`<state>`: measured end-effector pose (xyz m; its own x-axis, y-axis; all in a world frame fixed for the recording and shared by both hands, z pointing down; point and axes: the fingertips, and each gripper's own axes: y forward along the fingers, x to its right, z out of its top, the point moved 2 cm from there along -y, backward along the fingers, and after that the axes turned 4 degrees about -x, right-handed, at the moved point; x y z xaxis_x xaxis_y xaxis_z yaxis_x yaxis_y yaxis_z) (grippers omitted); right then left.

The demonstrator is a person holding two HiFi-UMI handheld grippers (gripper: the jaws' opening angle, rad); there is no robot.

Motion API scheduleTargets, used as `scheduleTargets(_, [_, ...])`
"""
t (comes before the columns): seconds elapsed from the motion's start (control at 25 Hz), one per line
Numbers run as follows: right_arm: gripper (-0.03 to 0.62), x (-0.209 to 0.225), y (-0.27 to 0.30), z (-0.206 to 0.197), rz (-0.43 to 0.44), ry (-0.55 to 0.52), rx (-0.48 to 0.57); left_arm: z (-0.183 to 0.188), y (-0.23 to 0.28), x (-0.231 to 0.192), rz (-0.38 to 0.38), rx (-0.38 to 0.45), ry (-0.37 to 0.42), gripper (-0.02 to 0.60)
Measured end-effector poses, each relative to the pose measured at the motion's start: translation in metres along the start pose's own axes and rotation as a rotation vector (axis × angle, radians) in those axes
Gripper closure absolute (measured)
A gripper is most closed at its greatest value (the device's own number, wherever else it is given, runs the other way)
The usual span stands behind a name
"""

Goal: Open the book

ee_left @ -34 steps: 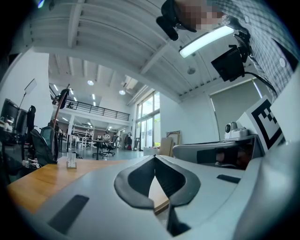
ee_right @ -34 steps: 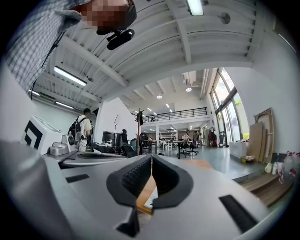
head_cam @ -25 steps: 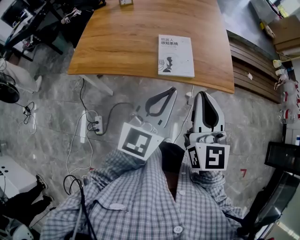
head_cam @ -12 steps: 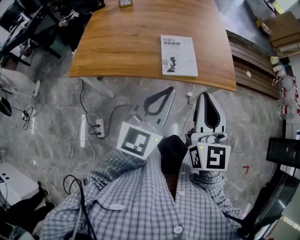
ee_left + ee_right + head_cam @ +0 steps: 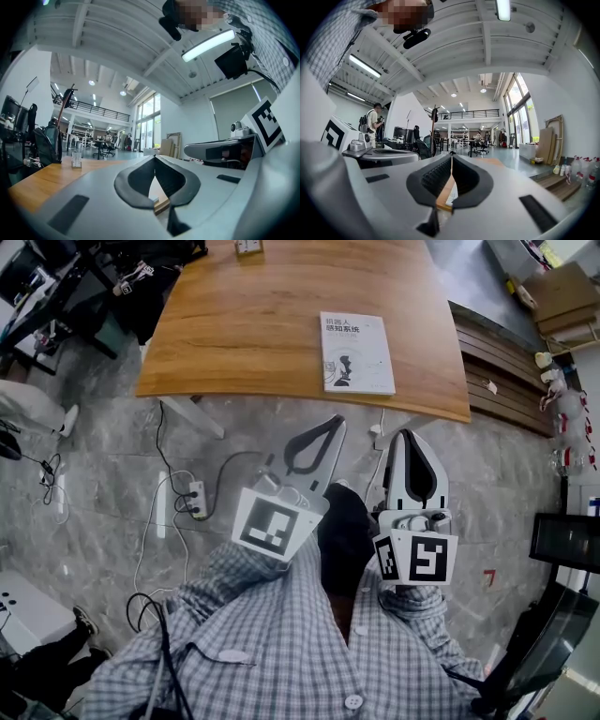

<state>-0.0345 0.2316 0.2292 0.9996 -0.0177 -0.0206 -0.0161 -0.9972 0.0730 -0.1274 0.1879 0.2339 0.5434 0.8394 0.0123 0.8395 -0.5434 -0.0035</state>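
Book (image 5: 356,352) closed on table (image 5: 253,324), cover visible from head view only

- A closed white book (image 5: 356,352) lies flat, cover up, on the wooden counter (image 5: 244,324), near its front edge.
- The left tongs (image 5: 336,420) and the right tongs (image 5: 405,435) hang side by side over the grey floor (image 5: 94,474), just short of the counter's edge and apart from the book.
- Each pair's tips meet, with nothing held.
- The checked shirt (image 5: 281,634) fills the bottom of the view.
- A power strip (image 5: 197,495) with cables lies on the floor, left of the tongs.
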Motion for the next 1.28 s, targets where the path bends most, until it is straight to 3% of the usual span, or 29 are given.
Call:
scheduleTargets(0.52, [0.571,0.029,0.034,-0.009,0.028,0.016,0.002,-0.010,0.031,-0.017,0.049,-0.013,0.005,0.572])
scheduleTargets(1.28, [0.569,0.142,0.205,-0.027,0.166,0.077,-0.079,-0.035,0.191,-0.086,0.174,-0.134,-0.012,0.572])
